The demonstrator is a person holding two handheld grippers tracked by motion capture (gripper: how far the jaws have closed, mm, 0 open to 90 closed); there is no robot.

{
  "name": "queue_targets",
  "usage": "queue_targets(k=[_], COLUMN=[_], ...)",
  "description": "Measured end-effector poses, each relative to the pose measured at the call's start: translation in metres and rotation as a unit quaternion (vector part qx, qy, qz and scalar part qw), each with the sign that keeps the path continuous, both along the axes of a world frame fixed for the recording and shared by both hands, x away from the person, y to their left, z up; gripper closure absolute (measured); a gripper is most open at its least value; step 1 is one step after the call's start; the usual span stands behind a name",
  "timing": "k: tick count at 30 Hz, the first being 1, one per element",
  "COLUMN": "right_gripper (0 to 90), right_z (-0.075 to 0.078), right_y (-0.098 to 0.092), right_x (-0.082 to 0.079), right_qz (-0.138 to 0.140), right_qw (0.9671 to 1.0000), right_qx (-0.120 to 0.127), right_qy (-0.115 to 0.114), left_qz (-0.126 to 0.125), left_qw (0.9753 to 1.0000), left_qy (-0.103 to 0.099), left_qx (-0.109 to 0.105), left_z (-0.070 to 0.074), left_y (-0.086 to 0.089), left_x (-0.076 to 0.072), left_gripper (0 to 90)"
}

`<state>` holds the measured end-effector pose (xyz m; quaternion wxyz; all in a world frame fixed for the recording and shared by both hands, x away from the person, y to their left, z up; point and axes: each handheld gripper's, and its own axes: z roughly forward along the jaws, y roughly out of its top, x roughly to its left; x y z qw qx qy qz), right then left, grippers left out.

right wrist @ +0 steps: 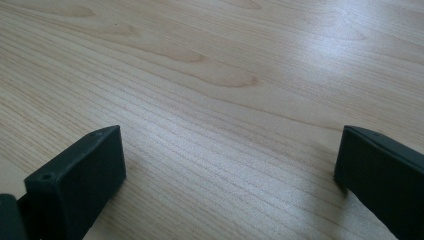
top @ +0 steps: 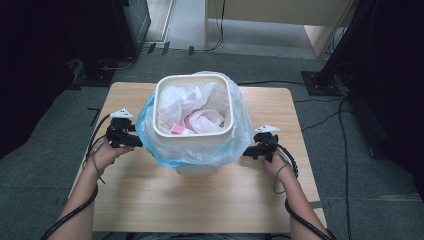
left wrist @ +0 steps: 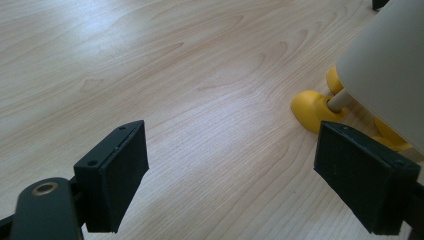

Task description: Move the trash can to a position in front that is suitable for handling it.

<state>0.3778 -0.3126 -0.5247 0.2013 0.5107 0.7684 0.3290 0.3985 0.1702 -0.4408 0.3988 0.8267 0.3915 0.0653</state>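
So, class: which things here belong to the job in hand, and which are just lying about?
Part of the job:
- white bin on yellow feet
- blue bin bag over its rim
- left gripper, right gripper, both open beside the bag

Lying about:
- cables on the grey floor
- black stand base

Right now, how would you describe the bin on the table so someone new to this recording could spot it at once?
On the light wooden table, midway between the left gripper and the right gripper, stands a cream square bin. A pale blue plastic bag is folded down over its outside and crumpled white plastic fills it. The left gripper view shows its yellow feet, which nothing else here has.
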Motion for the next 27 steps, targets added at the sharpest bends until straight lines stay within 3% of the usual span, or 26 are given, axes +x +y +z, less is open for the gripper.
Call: queue_targets(k=[9, 12, 15, 22, 27], right_gripper=[0.0, 0.0, 0.0, 0.0, 0.0], right_z=[0.0, 0.0, 0.0, 0.0, 0.0], right_y=[0.0, 0.0, 0.0, 0.0, 0.0], right_x=[0.0, 0.0, 0.0, 0.0, 0.0], right_qz=[0.0, -0.001, 0.0, 0.0, 0.0], right_qw=[1.0, 1.0, 1.0, 1.0, 1.0], right_qx=[0.0, 0.001, 0.001, 0.001, 0.001], right_qy=[0.0, 0.0, 0.0, 0.0, 0.0], left_qz=[-0.003, -0.006, -0.008, -0.01, -0.004], left_qw=[0.9999, 0.9993, 0.999, 0.9996, 0.9995], left_qy=[-0.014, -0.036, -0.041, -0.022, -0.008], left_qx=[-0.005, -0.013, -0.018, -0.014, -0.029], left_z=[0.005, 0.007, 0.01, 0.017, 0.021], left_y=[-0.002, -0.002, -0.002, -0.004, -0.003], left_x=[-0.002, -0.004, -0.005, -0.005, -0.005], left_gripper=[13.6, 13.7, 15.8, 15.8, 15.8])
